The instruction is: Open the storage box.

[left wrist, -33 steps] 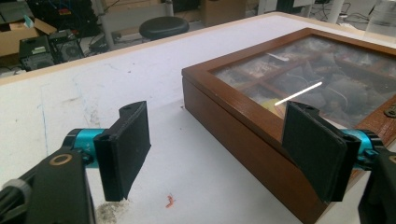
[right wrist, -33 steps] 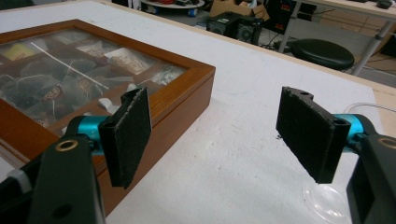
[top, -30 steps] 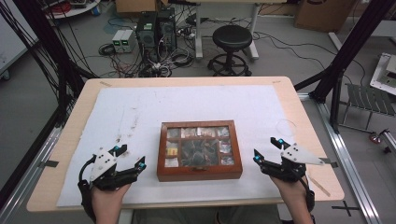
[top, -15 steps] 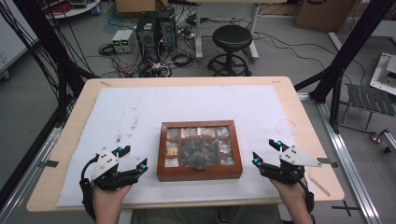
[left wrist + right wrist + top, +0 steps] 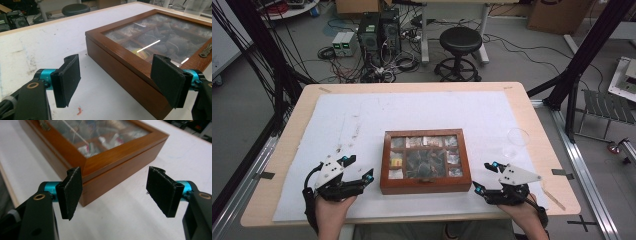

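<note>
Seemingly an approach: from above, the wooden box (image 5: 426,161) sits closed between left gripper (image 5: 360,169) and right gripper (image 5: 485,177). Left gripper view: jaws wide, box corner ahead. Right gripper view: jaws wide, having just narrowed slightly, empty; next, reach the lid.

Each claw (image 5: 359,167) has a black body, two flat black pads (image 5: 67,80) on teal posts, and a grey three-cornered plate on top. The right claw (image 5: 484,176) matches. Black wrist straps; black cable behind the left claw.
</note>
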